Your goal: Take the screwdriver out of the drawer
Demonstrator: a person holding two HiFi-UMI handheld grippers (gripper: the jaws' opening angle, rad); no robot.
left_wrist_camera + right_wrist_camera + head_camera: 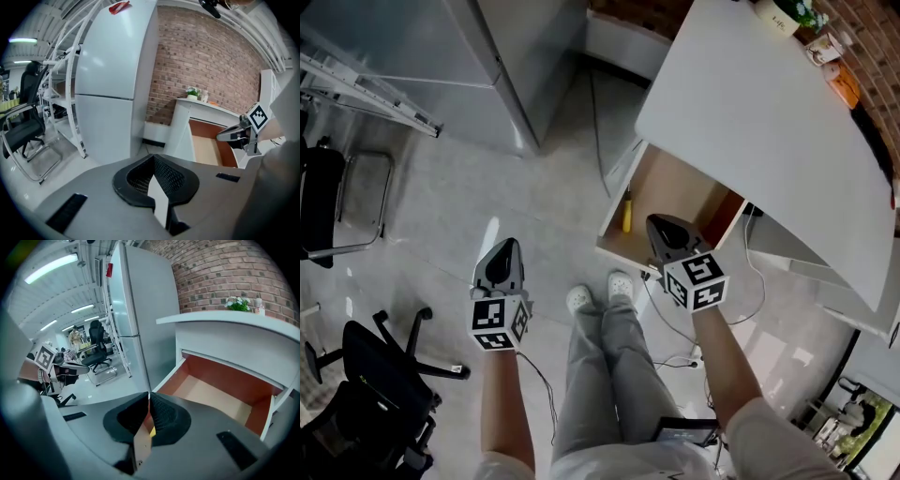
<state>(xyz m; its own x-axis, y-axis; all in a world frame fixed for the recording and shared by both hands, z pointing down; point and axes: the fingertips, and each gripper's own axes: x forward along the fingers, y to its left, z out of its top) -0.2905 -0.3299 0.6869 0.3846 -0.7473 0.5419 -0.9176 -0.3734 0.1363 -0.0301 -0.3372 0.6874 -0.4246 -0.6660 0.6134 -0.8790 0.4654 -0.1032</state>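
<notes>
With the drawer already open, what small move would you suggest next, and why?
Probably open the right tool and lower it toward the screwdriver. Its jaws are together and empty, it hovers over the open drawer, and the yellow-handled screwdriver lies just to its left on the drawer floor.

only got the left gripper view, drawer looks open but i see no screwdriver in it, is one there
Observer: Yes. The head view shows a yellow-handled screwdriver lying on the floor of the drawer, close to the side wall at that view's left.
Operator: is the right gripper on it
Observer: No. The right gripper is over the drawer's front part, just beside the screwdriver and apart from it. In the right gripper view, its jaws are together with nothing between them.
</notes>
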